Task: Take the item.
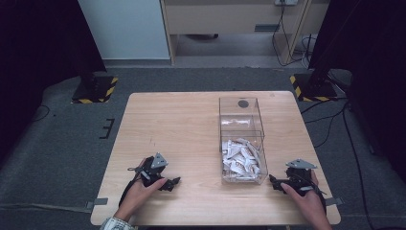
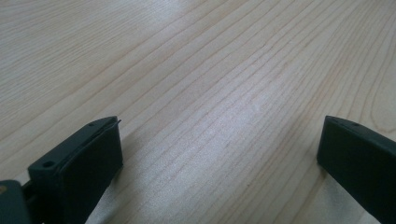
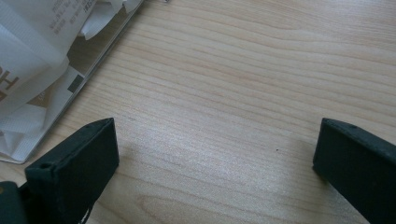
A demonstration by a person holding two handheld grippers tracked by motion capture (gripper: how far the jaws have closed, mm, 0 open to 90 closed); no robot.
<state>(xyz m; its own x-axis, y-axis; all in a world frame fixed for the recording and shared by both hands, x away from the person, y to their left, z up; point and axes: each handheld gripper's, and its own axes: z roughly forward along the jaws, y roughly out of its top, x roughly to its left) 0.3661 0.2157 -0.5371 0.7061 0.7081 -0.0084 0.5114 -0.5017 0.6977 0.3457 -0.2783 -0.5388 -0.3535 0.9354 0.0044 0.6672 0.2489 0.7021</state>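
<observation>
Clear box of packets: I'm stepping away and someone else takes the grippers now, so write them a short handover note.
Left gripper: open, nothing between its jaws, low over the bare wooden table, left of the box.
Right gripper: open, holding nothing, just right of the box's near corner.
Clear box: on the table's right half, white packets piled in its near end, far end bare.
Done: no packet is out or gripped.
Left: probably reach in and grasp a packet.

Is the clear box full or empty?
Partly full: white packets fill the near half of the clear box; its far half looks empty.
</observation>
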